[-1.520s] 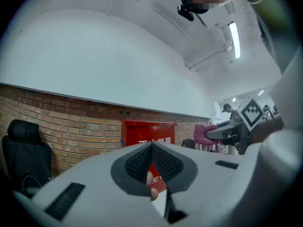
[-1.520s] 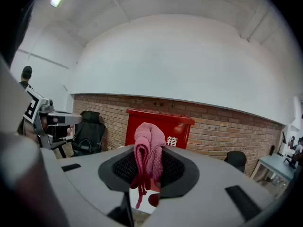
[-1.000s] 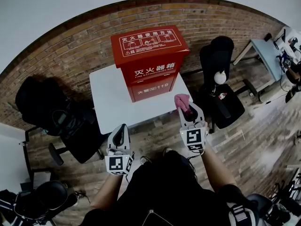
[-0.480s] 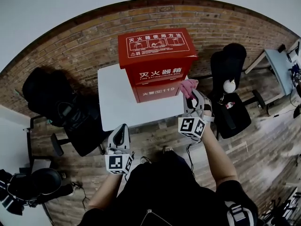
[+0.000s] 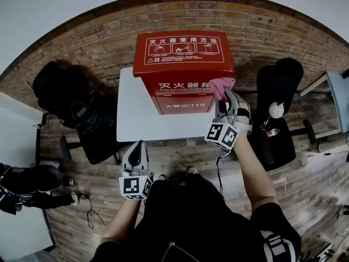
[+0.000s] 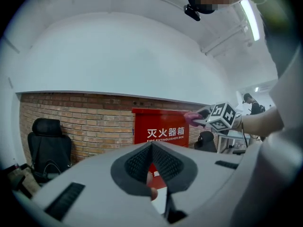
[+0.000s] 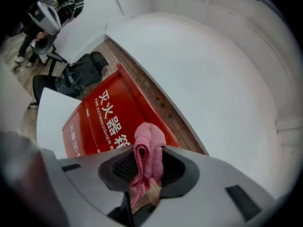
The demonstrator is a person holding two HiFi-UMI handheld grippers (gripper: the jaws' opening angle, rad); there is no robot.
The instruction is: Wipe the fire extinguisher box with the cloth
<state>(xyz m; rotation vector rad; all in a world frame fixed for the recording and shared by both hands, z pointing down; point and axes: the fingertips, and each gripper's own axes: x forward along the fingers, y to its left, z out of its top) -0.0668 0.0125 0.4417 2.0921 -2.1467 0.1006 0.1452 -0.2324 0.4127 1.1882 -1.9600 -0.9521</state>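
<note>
Since a second ago the right gripper (image 5: 224,96) has lifted the pink cloth (image 5: 221,85) from the table (image 5: 136,119) edge to the upper right front corner of the red box (image 5: 182,51); wiping looks barely begun, arm reaching forward. Meanwhile the left gripper (image 5: 139,146) hangs low by the body. Left gripper view: jaws together, nothing between. Right gripper view: jaws clamped on the cloth (image 7: 147,150), box (image 7: 111,119) just beyond.

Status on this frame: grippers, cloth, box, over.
Right gripper shut on pink cloth, raised at front top edge of fire extinguisher box; contact unclear. Left gripper shut, empty, short of table. Nothing blocking.
</note>
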